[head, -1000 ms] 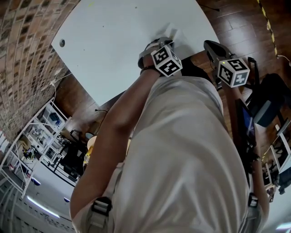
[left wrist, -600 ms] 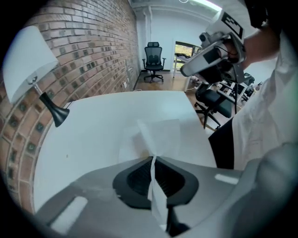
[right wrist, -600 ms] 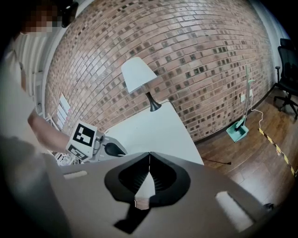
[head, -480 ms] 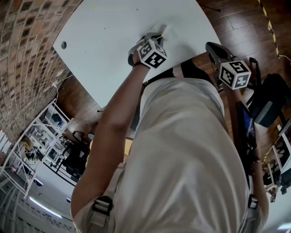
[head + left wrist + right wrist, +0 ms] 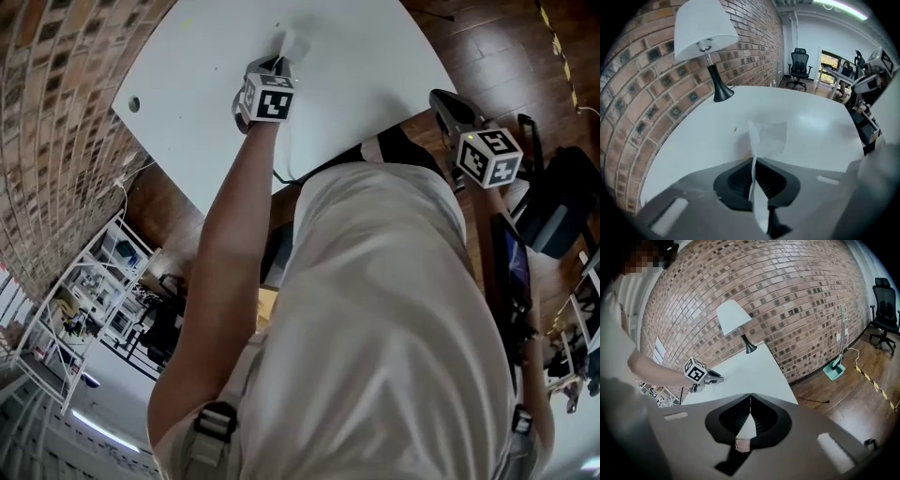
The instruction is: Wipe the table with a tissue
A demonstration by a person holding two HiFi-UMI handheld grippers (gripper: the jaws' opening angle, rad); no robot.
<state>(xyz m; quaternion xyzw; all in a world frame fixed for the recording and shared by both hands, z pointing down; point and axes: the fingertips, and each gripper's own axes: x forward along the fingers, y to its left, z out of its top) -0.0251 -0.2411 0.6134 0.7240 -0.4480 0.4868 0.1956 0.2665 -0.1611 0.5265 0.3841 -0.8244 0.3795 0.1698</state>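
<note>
The white tissue [image 5: 767, 137] is pinched between the closed jaws of the left hand-held gripper [image 5: 753, 160] — its loose end is spread against the white surface [image 5: 811, 126], well out from the person. Beyond it a lamp [image 5: 705, 35] stands by the brick wall [image 5: 754, 37]. The right hand-held gripper [image 5: 750, 397] hangs near the surface's edge — jaws together, empty.

Pale beige short-sleeved shirt [image 5: 384, 319], arms bare below the sleeves; grey shoulder straps [image 5: 202, 448] fastened by black buckles [image 5: 214, 422]. On left gripper [image 5: 279, 62] and right gripper [image 5: 437, 94]: grey bodies, black ribbed pads [image 5: 738, 180] inside the jaws, each topped by a white cube [image 5: 265, 97] bearing black square markers.
</note>
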